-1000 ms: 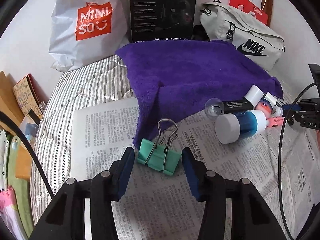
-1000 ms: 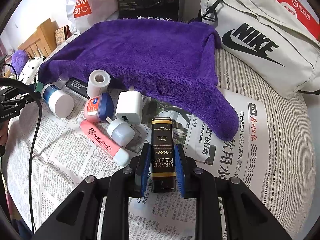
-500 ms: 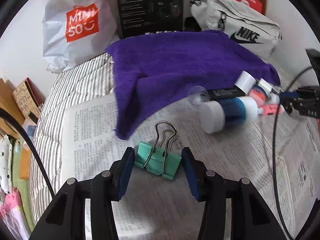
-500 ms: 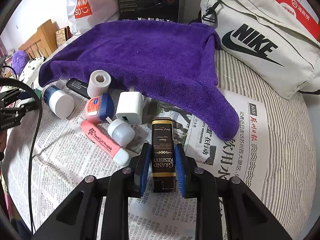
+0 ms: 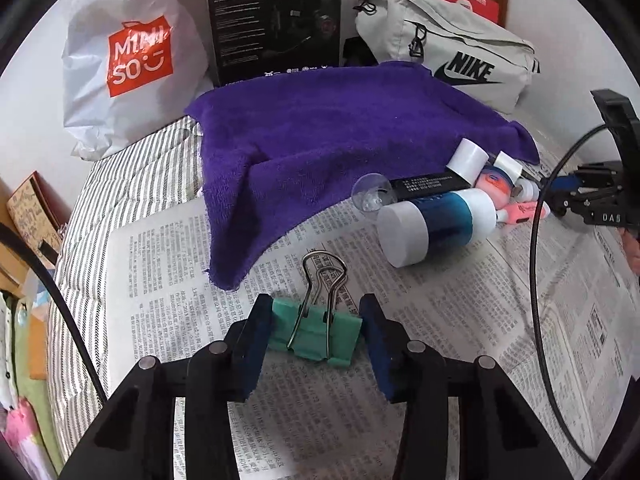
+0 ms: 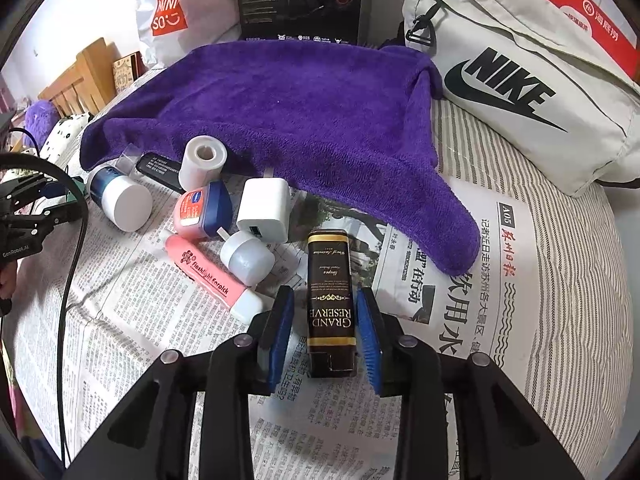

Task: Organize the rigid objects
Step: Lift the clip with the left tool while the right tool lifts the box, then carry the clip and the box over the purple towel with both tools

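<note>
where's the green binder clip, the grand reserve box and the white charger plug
green binder clip (image 5: pixel 316 334), left wrist view, on its green body between the pads
Grand Reserve box (image 6: pixel 330 296), right wrist view, on its printed top face
white charger plug (image 6: pixel 264 210), right wrist view, on its upper white face

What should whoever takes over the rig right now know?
Left hand-held gripper: jaws closing on the green binder clip, pads at its ends; clip on the newspaper.
Right hand-held gripper: jaws opening, pads clear of the dark box lying beside the white charger.
Done: box sits with the grouped items.
Left: carry the clip over to that group, probably.
</note>
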A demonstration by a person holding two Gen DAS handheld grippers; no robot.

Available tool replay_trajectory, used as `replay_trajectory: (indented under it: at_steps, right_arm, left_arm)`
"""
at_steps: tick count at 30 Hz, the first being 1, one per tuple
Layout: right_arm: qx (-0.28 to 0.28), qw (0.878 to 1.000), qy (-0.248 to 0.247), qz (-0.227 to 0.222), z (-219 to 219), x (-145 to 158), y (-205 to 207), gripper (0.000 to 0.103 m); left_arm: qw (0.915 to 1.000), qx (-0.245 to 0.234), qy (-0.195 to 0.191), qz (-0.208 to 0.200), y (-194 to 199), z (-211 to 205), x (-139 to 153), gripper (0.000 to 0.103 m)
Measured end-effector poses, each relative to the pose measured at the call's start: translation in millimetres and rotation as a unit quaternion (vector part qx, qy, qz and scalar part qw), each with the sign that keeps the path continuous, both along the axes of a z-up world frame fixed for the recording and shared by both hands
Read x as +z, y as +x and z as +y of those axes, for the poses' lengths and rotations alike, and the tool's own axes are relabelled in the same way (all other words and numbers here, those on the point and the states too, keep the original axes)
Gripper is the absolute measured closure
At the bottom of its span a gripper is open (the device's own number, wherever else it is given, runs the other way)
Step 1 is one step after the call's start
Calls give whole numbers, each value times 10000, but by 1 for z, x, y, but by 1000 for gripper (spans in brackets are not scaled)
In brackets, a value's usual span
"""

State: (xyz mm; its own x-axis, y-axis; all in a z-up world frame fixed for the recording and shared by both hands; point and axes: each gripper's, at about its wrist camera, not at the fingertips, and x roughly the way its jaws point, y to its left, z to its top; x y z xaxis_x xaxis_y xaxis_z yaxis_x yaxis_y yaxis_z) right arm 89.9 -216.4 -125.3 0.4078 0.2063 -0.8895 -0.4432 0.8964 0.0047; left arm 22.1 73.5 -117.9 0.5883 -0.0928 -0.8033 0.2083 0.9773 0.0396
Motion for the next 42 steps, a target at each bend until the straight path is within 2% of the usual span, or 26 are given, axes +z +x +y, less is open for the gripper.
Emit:
replay_trajectory:
  at_steps: [3,10,12,17,20,24,42]
  right_arm:
    - [-8,10000,14,4,0,0,0,69]
    - [-14,10000,39,6,0,-1,0,67]
    - [18,10000,9,-24,0,-1,0,67]
    - [20,9999,97,-71,-2,-1,0,68]
    - [-9,9999,144,-80,-3,-1,0,80]
    - [-118,9994,316,61,-9,1,5,80]
    - [-222,9990,379,14,-22,15,1,80]
  left_arm:
    - [10000,23,22,-33,-1,-3,1,60]
    - [9980,545,-302,-67,10,-2,3,60]
    - [9981,512,-336,-40,10,-2,2,60]
    - [9985,534,-113,-86,10,-6,-2,60]
    - [9981,576,-192,-83,11,-4,-1,60]
    - [9975,666,-230,-106,8,-1,4,61]
    - [9969,716,-276,-145,4,-3,29,60]
